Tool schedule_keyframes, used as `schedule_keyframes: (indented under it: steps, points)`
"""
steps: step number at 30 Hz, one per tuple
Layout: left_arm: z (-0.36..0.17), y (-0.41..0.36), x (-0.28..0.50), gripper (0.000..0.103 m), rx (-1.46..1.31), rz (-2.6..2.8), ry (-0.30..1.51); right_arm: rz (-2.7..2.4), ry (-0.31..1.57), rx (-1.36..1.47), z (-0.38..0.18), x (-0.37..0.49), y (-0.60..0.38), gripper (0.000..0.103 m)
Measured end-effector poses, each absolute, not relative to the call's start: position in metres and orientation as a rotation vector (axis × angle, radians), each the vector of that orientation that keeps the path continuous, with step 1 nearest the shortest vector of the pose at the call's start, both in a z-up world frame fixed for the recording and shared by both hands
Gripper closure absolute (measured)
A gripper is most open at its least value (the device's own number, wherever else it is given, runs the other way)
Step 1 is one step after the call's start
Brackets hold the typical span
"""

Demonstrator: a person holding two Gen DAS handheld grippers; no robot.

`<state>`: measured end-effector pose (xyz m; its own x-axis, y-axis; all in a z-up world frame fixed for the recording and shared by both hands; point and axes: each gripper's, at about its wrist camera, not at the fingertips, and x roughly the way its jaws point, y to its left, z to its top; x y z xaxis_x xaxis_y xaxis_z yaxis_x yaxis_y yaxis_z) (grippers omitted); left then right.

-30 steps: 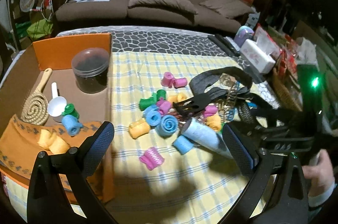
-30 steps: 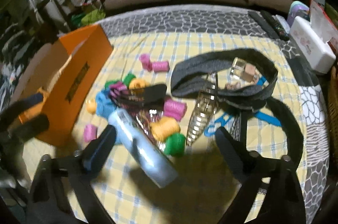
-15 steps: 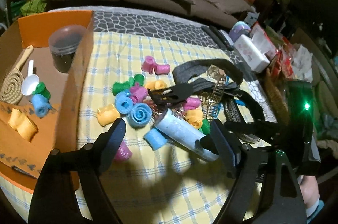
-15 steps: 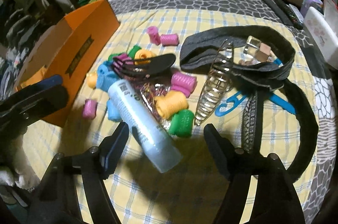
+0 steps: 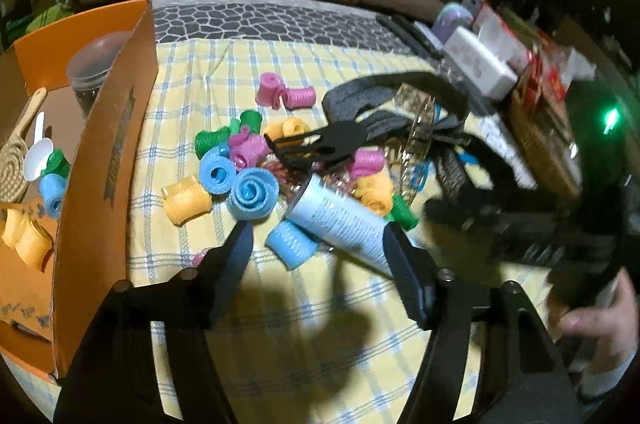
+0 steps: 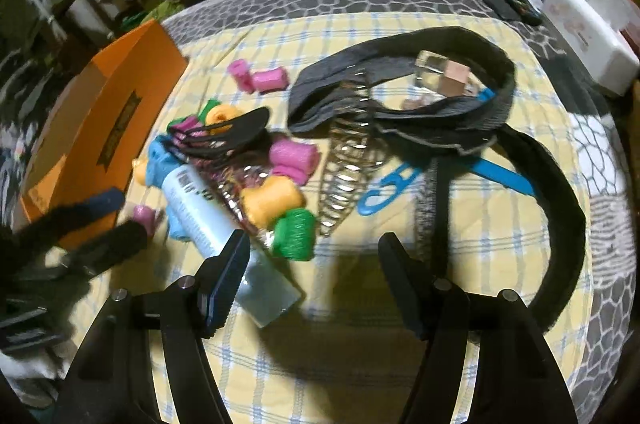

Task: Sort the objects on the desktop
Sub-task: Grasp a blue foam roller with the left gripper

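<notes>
A pile of coloured foam hair rollers (image 5: 244,179) lies on the yellow checked cloth, with a pale blue tube (image 5: 340,224), a black hair clip (image 5: 320,143), a gold claw clip (image 6: 348,167) and dark headbands (image 6: 440,127). My left gripper (image 5: 316,244) is open, just short of a blue roller (image 5: 290,244) and the tube. My right gripper (image 6: 312,256) is open, with the tube's end (image 6: 224,232) and a green roller (image 6: 294,232) near its left finger. An orange box (image 5: 108,143) at the left holds rollers, a jar and a brush.
A blue comb (image 6: 400,183) and a perfume bottle (image 6: 440,71) lie among the headbands. A white tissue box (image 6: 588,35) and remotes sit at the table's far right. A brown sofa stands behind. My right gripper shows in the left wrist view (image 5: 520,224).
Both grippers have moved closer to the pile. The left one has shifted right, away from the orange box. Their openings have narrowed somewhat. Nothing was picked up.
</notes>
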<state>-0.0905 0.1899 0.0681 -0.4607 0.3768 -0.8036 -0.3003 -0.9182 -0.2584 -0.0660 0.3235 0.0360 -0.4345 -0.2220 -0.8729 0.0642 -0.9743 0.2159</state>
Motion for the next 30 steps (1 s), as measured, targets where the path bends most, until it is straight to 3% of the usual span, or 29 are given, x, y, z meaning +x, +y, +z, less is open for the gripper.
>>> schedule_keyframes:
  steps: [12,15,17,22,30]
  points:
    - [0.036,0.207,-0.088,0.045,-1.332,2.421,0.258,-2.527,-0.332,1.49,0.054,-0.065,0.336,0.035]
    - [0.028,0.209,-0.091,0.05,-1.335,2.411,0.258,-2.527,-0.369,1.477,0.056,-0.064,0.342,0.035]
    - [0.026,0.21,-0.093,0.062,-1.336,2.393,0.237,-2.532,-0.392,1.472,0.057,-0.064,0.346,0.035]
    - [0.018,0.214,-0.096,0.063,-1.352,2.392,0.228,-2.501,-0.472,1.468,0.054,-0.064,0.352,0.035]
    - [0.019,0.206,-0.101,0.067,-1.366,2.402,0.113,-2.448,-0.54,1.532,0.034,-0.071,0.346,0.053]
